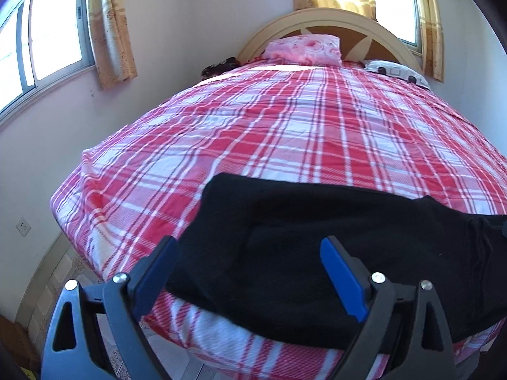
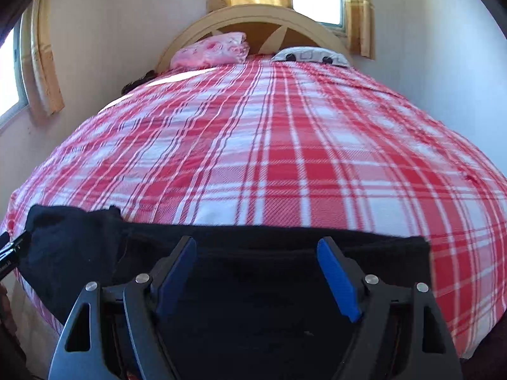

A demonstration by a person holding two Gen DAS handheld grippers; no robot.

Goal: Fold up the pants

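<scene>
Black pants (image 1: 285,253) lie flat across the near end of the bed, partly folded, with a raised layer on the left part. They also show in the right wrist view (image 2: 253,285), stretching from the left edge to the right. My left gripper (image 1: 250,243) is open, its blue pads spread over the pants' left part, holding nothing. My right gripper (image 2: 256,243) is open above the pants' right part, holding nothing. The tip of the left gripper (image 2: 12,247) shows at the far left of the right wrist view.
The bed has a red and white plaid cover (image 1: 285,126). A pink pillow (image 1: 304,49) and a grey-white pillow (image 1: 396,69) lie by the headboard (image 1: 317,19). Walls flank the bed; windows with curtains (image 1: 111,31) are on the left and behind.
</scene>
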